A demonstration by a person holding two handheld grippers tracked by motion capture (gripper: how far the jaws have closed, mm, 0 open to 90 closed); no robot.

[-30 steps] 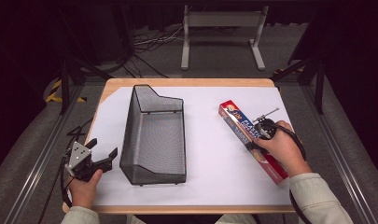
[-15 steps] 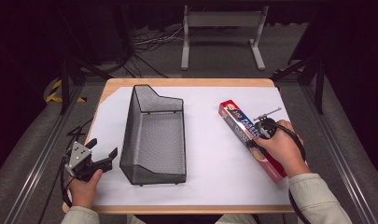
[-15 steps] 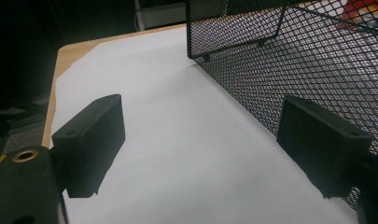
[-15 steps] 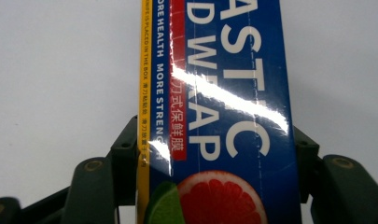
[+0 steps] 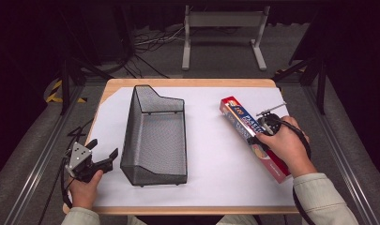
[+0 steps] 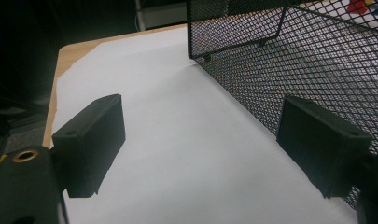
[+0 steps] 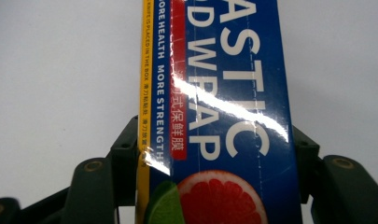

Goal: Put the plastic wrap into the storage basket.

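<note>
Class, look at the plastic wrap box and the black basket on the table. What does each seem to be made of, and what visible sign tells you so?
Plastic wrap box: probably glossy printed cardboard. Sharp folded edges, printed lettering and a bright streak of glare point to a coated finish.

Black basket: likely metal wire mesh with a matt black coating. You can see the white table cover through its fine diamond-pattern walls, framed by a thicker rim.

- A lab or recording studio, not a home.
- Wooden table (image 5: 187,83) covered with a white sheet (image 5: 216,154), flanked by metal rails (image 5: 37,164).
- Dark surroundings, grey carpet floor (image 5: 225,65).
- Loose cables (image 5: 150,44) on the floor behind, beside a metal stand (image 5: 224,23).
- Yellow-black hazard tape (image 5: 54,93) at left.
</note>
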